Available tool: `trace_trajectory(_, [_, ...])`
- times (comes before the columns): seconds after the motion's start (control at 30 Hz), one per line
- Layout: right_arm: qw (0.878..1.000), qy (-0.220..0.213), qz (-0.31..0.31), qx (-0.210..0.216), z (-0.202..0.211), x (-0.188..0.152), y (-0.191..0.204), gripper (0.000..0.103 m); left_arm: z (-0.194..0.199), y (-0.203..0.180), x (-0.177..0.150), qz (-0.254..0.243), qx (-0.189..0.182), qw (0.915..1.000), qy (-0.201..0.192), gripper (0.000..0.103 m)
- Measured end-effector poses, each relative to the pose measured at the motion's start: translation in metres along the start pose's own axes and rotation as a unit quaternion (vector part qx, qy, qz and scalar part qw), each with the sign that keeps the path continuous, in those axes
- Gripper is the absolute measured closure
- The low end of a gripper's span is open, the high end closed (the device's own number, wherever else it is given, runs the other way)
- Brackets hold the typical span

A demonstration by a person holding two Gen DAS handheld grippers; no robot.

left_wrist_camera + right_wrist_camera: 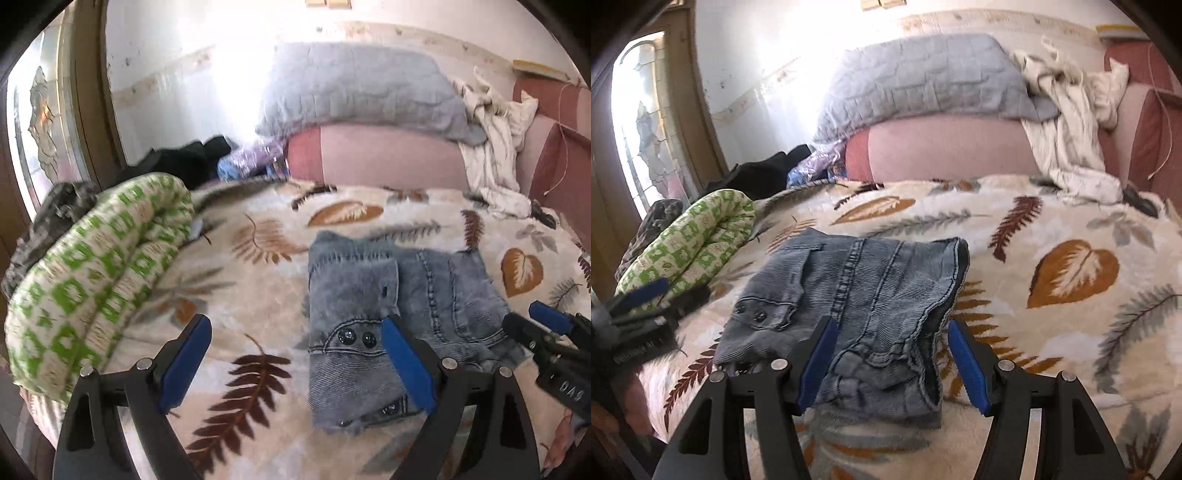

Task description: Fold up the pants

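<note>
The pants, grey-blue washed denim, lie folded into a compact block on the leaf-print blanket that covers the bed. In the left wrist view the left gripper hangs above the blanket with its blue-padded fingers spread wide and nothing between them; one pad shows over bare blanket, the other in front of the near left part of the pants, and I cannot tell whether it touches them. Two dark snap buttons sit on a pocket flap near that pad. The right gripper enters at the right edge, just beside the pants. A rolled green-and-white patterned quilt lies at the left, and a grey quilted pillow rests at the head of the bed beside a crumpled white cloth.

The right wrist view shows what the first does not: the folded right edge of the pants with its dark inner lining and stitched hem. The right gripper is released, its jaws parted over the near right corner of the denim without pressing it. The left gripper appears blurred at the left edge. No container is in either view.
</note>
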State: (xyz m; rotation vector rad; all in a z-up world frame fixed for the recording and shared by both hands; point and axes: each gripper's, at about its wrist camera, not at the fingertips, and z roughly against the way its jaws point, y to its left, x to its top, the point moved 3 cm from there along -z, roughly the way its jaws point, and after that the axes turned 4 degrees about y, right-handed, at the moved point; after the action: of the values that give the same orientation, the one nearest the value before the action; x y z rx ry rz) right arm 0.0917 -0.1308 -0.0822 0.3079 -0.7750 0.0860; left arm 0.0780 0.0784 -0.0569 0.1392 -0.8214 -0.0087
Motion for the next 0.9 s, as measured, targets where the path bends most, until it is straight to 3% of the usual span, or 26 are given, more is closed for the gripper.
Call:
trace_trajectory(0.4, [0.999,-0.037,0.016,-0.008,0.045,-0.017,0.02,0.035,0.059,0.004,0.0,-0.014,0.004,0.9992,-0.039,0.01])
trace_trajectory(0.9, [0.995,-0.08,0.037,-0.045,0.114,-0.01,0.042,0.017,0.099,0.009,-0.003,-0.007,0.002,0.9989,-0.046,0.01])
